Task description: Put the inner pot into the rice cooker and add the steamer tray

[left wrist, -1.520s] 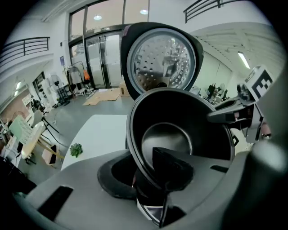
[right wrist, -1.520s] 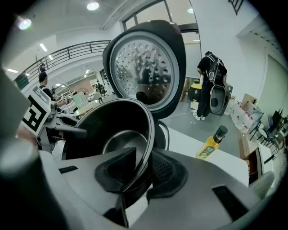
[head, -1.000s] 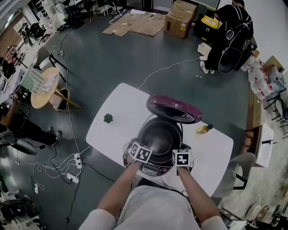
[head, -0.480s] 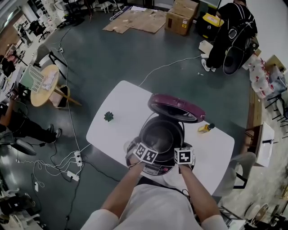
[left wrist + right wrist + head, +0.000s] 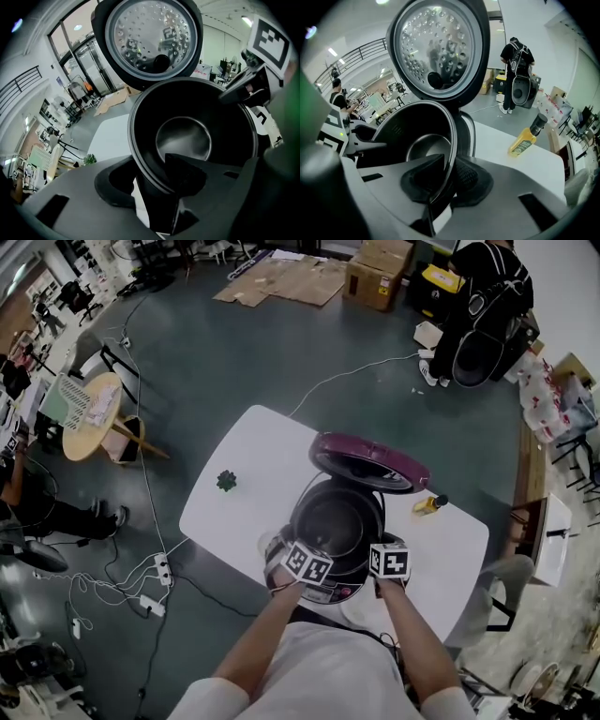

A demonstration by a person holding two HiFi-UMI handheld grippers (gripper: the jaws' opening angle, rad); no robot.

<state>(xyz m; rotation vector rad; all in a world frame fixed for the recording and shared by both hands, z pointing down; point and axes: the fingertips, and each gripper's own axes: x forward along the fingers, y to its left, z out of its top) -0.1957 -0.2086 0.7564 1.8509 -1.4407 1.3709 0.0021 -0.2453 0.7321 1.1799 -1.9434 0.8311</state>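
Observation:
The rice cooker (image 5: 330, 592) stands on the white table (image 5: 253, 465) with its maroon lid (image 5: 366, 463) raised. The dark inner pot (image 5: 336, 521) sits inside it. My left gripper (image 5: 300, 547) straddles the pot's near-left rim (image 5: 140, 159). Its jaws have just been opening, and the outer pad stands off the rim. My right gripper (image 5: 381, 546) is at the near-right rim. Its jaws have just been closing, and the pads (image 5: 466, 176) pinch the rim (image 5: 451, 154) between them. A pale round thing (image 5: 361, 612) lies by the near edge, half hidden by my arms.
A yellow oil bottle (image 5: 427, 507) lies right of the cooker. A small green thing (image 5: 225, 482) sits at the table's left. A chair (image 5: 511, 582) stands at the right end. Cables and a power strip (image 5: 155, 573) lie on the floor at left. A person (image 5: 478, 306) stands far back.
My left gripper has tilted and slid slightly right and nearer along the rim. The right gripper has stayed almost where it was, and the pot stays in the cooker.

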